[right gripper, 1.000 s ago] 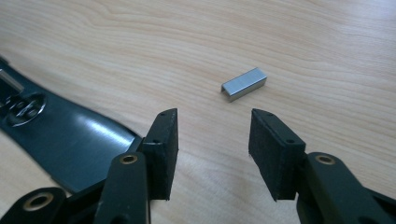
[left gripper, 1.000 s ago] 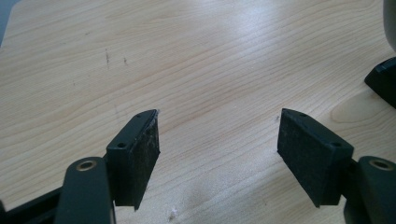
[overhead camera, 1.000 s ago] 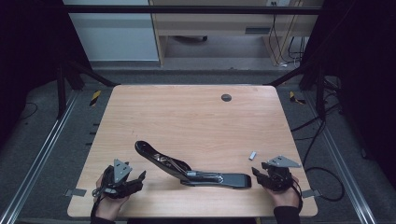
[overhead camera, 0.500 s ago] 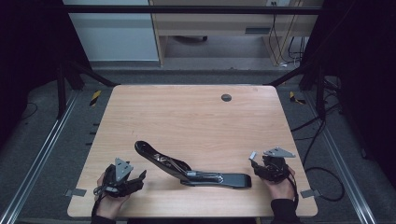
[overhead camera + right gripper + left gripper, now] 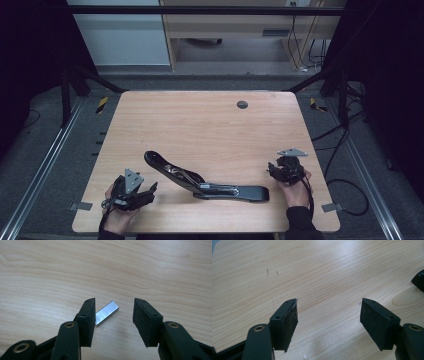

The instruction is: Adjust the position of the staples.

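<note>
High view: one opened black stapler (image 5: pixel 205 182) on table (image 5: pixel 200 125), between left gripper (image 5: pixel 145 192) and right gripper (image 5: pixel 272 170) | Left gripper view: jaws wide, bare wood between, stapler tip (image 5: pixel 419 280) far right | Right gripper view: jaws part-open, one staple strip (image 5: pixel 107 313) lying between, beside left jaw.

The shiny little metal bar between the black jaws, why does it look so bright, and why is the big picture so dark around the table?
In the right gripper view the staple strip is bare metal and mirrors the light, so it glares against the matte jaws. In the high view light falls on the table, and the surroundings sink into shadow. In the left gripper view a pale sheen washes the wood's far part.
</note>
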Tool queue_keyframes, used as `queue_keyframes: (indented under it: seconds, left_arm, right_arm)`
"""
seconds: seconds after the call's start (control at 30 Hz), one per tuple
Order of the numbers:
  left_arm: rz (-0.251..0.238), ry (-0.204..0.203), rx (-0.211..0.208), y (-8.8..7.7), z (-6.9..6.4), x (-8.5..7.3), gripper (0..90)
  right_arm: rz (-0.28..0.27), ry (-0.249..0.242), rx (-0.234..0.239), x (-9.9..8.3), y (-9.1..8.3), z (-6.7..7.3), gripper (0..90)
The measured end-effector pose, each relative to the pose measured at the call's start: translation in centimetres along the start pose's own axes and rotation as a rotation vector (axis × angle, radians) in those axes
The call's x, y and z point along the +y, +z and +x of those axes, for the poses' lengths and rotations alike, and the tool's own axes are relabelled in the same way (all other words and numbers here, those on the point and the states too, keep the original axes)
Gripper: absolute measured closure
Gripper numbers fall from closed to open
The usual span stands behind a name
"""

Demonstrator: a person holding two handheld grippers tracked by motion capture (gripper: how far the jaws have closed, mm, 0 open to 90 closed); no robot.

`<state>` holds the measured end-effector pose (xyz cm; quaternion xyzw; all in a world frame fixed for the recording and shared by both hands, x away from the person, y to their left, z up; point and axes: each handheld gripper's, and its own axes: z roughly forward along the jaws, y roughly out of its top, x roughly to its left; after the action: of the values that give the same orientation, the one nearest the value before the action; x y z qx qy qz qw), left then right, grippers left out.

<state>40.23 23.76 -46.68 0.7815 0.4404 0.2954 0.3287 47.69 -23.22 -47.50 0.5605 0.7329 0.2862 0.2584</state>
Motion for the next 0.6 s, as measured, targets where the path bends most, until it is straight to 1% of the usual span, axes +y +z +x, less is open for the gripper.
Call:
queue_keyframes:
  seconds: [0.03,0.07,0.1,0.23,0.33,0.47,0.6]
  left_arm:
    - [0.000,-0.001,0.000,0.0,0.0,0.0,29.6]
    - [-0.001,-0.002,0.000,0.0,0.0,0.0,29.6]
    - [-0.001,-0.002,0.000,0.0,0.0,0.0,29.6]
    - [0.002,0.001,0.001,0.0,0.0,0.0,29.6]
    - [0.007,0.003,0.000,0.1,0.0,0.0,29.6]
    - [0.009,0.007,-0.002,0.1,-0.1,0.0,29.7]
    - [0.011,0.008,-0.003,0.1,-0.1,0.0,29.7]
  right_arm:
    - [0.004,0.008,-0.005,0.1,0.2,0.0,53.4]
    - [0.007,0.004,-0.008,0.2,0.3,0.0,53.4]
    - [0.010,0.015,-0.014,0.3,0.4,0.0,53.6]
    - [0.025,0.028,-0.017,0.3,0.9,0.1,54.7]
    - [0.029,0.052,-0.017,0.4,1.1,0.1,56.2]
    - [0.038,0.094,-0.004,0.5,1.3,0.0,58.3]
    - [0.047,0.114,0.011,0.6,1.5,0.1,59.2]
